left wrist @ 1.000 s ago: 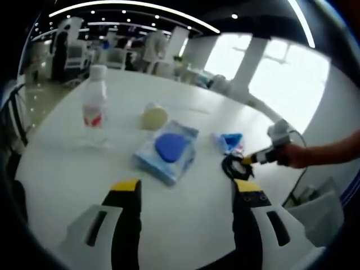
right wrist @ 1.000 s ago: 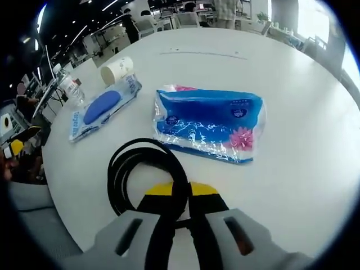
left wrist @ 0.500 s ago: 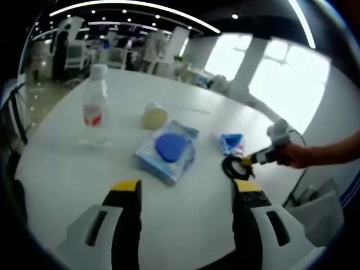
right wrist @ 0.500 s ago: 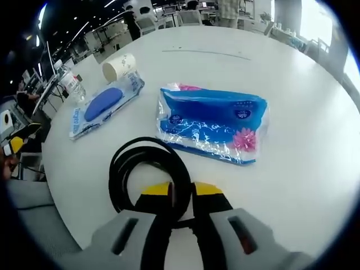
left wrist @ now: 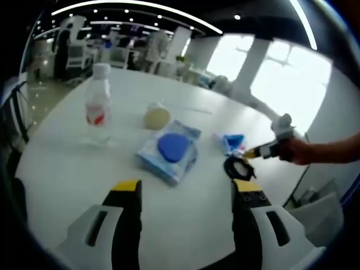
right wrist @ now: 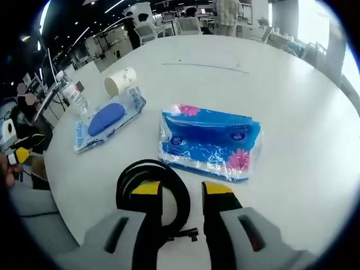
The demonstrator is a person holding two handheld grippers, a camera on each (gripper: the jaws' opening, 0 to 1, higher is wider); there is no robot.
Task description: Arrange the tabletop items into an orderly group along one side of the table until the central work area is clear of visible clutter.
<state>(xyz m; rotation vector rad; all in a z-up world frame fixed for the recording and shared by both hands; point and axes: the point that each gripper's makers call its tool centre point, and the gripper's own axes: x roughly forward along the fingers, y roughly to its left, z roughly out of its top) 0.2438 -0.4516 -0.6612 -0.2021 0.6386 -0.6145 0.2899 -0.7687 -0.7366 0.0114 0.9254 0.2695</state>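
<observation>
With my right tongs [right wrist: 183, 190] parted over the coiled black cable [right wrist: 151, 183] near the worktop [right wrist: 292, 95] edge and my left tongs [left wrist: 185, 187] apart and empty, tissue pack [right wrist: 209, 142], wipes [right wrist: 107, 118], cup [right wrist: 120, 81] and bottle [left wrist: 98, 101] remain ungrouped.
</observation>
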